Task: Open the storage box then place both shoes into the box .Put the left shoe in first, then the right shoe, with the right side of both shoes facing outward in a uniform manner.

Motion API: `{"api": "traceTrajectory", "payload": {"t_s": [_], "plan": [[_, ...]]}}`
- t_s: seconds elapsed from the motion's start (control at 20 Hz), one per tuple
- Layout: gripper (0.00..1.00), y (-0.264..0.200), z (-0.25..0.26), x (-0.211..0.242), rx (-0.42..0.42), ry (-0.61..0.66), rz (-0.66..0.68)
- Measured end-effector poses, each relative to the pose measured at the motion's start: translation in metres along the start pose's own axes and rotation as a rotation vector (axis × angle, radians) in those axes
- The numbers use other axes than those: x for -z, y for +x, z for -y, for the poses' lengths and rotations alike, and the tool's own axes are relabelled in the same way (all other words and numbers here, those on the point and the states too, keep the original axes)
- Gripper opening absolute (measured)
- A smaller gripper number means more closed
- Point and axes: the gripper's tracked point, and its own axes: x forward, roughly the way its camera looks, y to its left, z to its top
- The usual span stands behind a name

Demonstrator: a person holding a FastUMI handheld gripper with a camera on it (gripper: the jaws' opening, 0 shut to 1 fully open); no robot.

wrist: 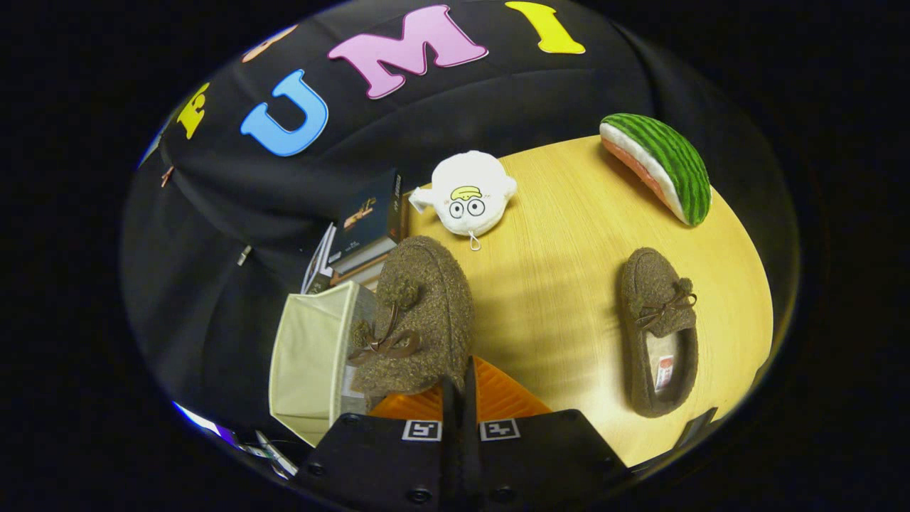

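Gripper view, and the fingers [461,387] are pinched nearly together on the rim of a fuzzy brown shoe [416,320], lifted over the table's [561,284] left edge, right beside the open cream storage box [313,359]. Second shoe [657,331] lies flat near the right edge. Beyond: a white plush toy [469,195], books [362,235], a watermelon-slice plush [661,167] at the far corner.
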Motion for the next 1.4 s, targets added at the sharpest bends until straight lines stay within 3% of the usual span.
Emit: {"api": "traceTrajectory", "payload": {"t_s": [0.15,0.35,0.8,1.0,1.4], "plan": [[0.05,-0.022,-0.029,-0.003,-0.067,0.071,-0.003],[0.05,-0.038,-0.061,-0.011,-0.108,0.062,0.025],[0.05,-0.023,-0.149,0.004,-0.24,0.038,-0.044],[0.05,-0.003,-0.169,0.025,-0.214,0.016,-0.049],[0.05,0.056,-0.199,0.077,-0.153,0.09,-0.079]]}}
